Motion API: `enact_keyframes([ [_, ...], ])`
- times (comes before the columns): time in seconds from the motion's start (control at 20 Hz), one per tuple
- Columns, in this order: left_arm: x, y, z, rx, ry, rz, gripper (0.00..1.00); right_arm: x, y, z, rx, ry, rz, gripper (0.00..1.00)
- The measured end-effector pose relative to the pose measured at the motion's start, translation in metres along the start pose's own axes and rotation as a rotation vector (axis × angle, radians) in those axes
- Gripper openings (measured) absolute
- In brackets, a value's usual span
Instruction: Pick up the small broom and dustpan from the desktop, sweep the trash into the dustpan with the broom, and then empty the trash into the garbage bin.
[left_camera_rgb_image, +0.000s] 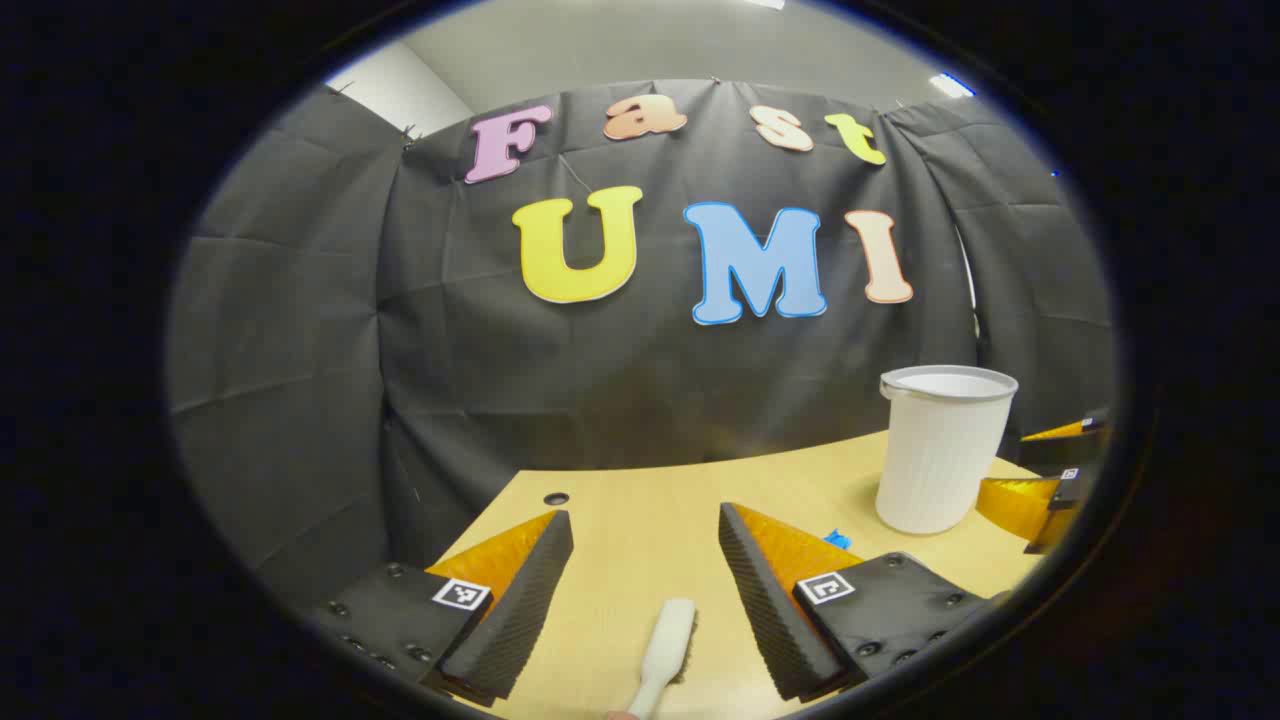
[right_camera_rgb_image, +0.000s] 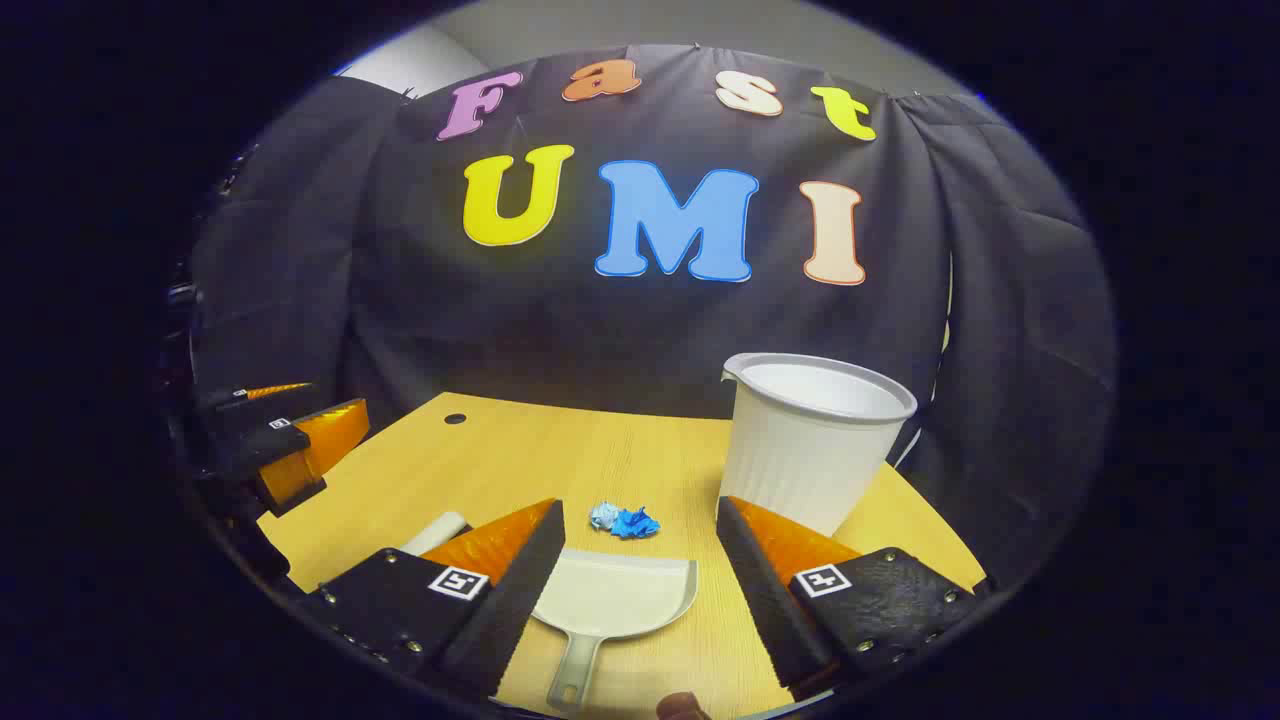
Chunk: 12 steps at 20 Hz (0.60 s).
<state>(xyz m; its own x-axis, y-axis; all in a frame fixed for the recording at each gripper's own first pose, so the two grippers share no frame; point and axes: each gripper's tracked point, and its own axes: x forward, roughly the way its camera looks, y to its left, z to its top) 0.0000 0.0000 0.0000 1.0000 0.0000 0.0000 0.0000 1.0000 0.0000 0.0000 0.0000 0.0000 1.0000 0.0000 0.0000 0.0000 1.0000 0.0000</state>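
In the left gripper view the left gripper (left_camera_rgb_image: 645, 560) hangs low over the light wooden counter (left_camera_rgb_image: 640, 510), its jaws spread wide apart with nothing between them but bare wood and the small broom (left_camera_rgb_image: 664, 655); the broom, white and slim, lies flat on the counter near its front edge, directly below the gap between the jaws and touching neither of them; the white ribbed garbage bin (left_camera_rgb_image: 940, 450) stands upright toward the counter's right side, near the back edge, and a scrap of blue trash (left_camera_rgb_image: 838, 540) peeks out from behind the right-hand finger; past the bin, at the counter's right edge, the right gripper (left_camera_rgb_image: 1045, 475) shows in part, its jaws apart.

In the right gripper view the right gripper (right_camera_rgb_image: 640, 570) also hovers with its jaws wide apart and empty; the dustpan (right_camera_rgb_image: 615, 600), pale and shallow, lies flat on the counter (right_camera_rgb_image: 560, 450) near the front edge, its handle pointing toward the camera and its open mouth facing the back edge; just beyond that mouth sits the crumpled blue and white trash (right_camera_rgb_image: 624, 520), apart from the pan; the garbage bin (right_camera_rgb_image: 810, 440) stands to the right of the trash, close behind the right-hand finger; the tip of the small broom (right_camera_rgb_image: 435, 532) juts out beside the left-hand finger; the left gripper (right_camera_rgb_image: 290, 440) shows over the counter's left edge, jaws apart.
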Motion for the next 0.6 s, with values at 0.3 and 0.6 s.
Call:
enact_keyframes([
  [0.3,0.000,-0.004,-0.013,-0.008,0.032,-0.031,0.98,0.002,0.006,-0.012,0.022,0.049,0.007,0.95],
  [0.6,0.002,-0.010,-0.037,-0.008,0.098,-0.074,0.98,0.006,0.011,-0.026,0.003,0.096,-0.021,0.95],
])
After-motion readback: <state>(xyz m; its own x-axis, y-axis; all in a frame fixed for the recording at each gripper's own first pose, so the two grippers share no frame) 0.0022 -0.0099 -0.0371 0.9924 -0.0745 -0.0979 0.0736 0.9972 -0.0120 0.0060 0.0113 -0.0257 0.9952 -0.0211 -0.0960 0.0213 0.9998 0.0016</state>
